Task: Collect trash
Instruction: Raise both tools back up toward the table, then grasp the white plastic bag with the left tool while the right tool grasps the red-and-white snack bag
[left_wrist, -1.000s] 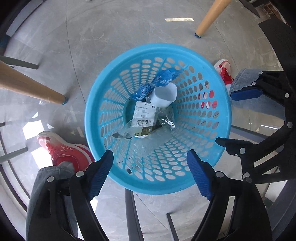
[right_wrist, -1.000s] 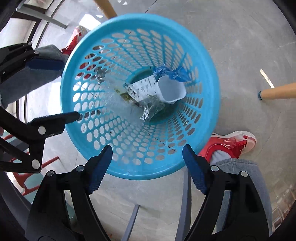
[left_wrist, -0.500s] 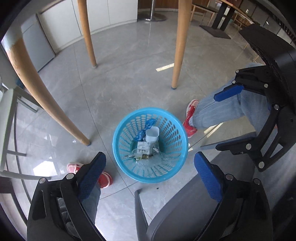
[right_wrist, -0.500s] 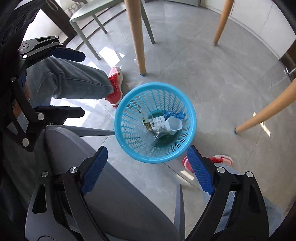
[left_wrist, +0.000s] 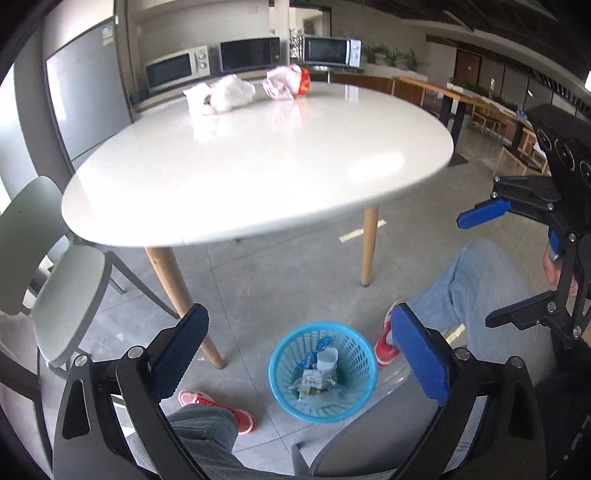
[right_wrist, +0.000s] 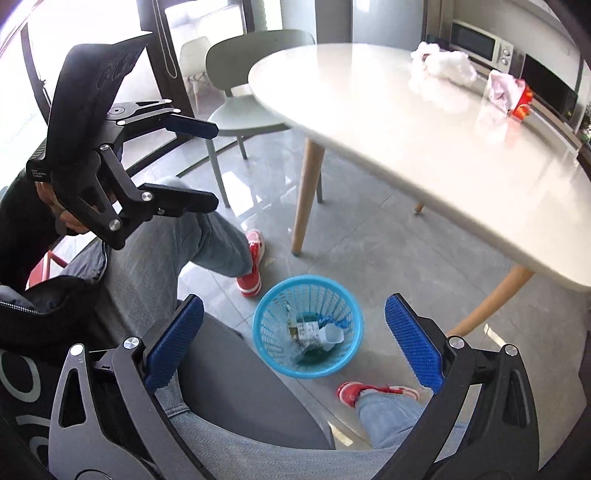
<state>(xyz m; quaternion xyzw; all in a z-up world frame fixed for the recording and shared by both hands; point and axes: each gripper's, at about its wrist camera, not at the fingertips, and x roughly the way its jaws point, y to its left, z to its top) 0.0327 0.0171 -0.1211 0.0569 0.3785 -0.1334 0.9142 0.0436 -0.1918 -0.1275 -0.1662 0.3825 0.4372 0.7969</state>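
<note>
Trash (left_wrist: 221, 94) lies well ahead of and above both wide, empty claws, left gripper (left_wrist: 299, 354) and right gripper (right_wrist: 295, 343), neither plainly nearer.

The table (left_wrist: 258, 162) top is white, smooth and shiny; light bounces off it. Its legs (left_wrist: 177, 288) look like pale wood. The basket (left_wrist: 280, 373) in the lower middle is bright blue plastic full of little holes. The floor (left_wrist: 295, 280) is grey, smooth and a bit shiny, like stone tile. The chair (left_wrist: 70, 291) at the left has a dull pale green seat. The gripper pads (left_wrist: 421, 354) are blue and bumpy, on matt black arms. The trousers (right_wrist: 207, 243) are soft blue cloth. The bags (left_wrist: 225, 94) on the table look like thin crumpled plastic.
</note>
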